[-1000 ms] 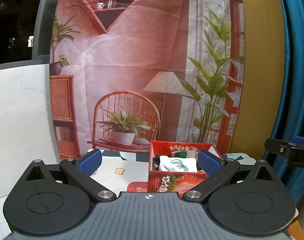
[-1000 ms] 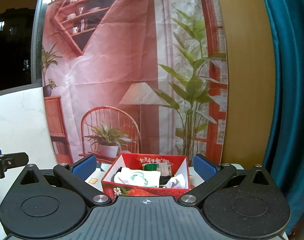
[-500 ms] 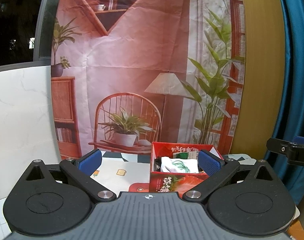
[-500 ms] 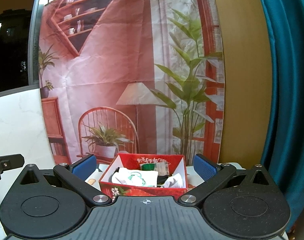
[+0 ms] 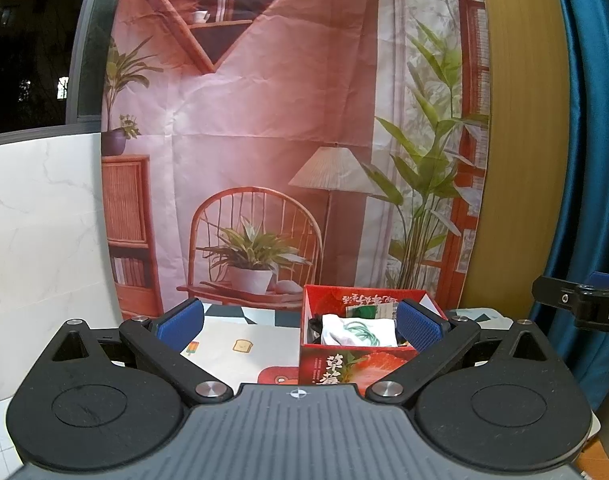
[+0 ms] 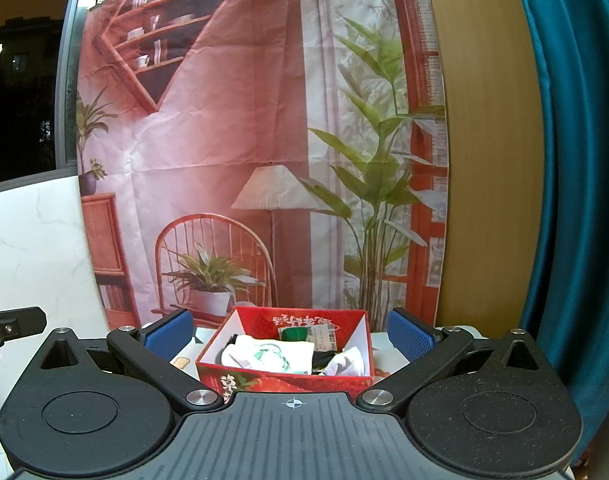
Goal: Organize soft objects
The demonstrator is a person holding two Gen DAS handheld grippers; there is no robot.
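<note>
Both your tools are spread wide and hold nothing: left tool (image 5: 300,324), then right tool (image 6: 290,332). The red box (image 6: 284,376) of socks (image 6: 268,354) sits just ahead of both, its long axis apparently crosswise. Packing looks done; next, probably withdraw.

A red cardboard box printed with strawberries (image 6: 284,378) holds a white cloth with green looping print (image 6: 270,356) and a black fabric piece (image 6: 324,358). The black grippers carry blue ribbed finger pads (image 5: 418,326). Behind hang a pink-red printed backdrop cloth (image 5: 264,120) and a teal curtain (image 6: 576,160).
</note>
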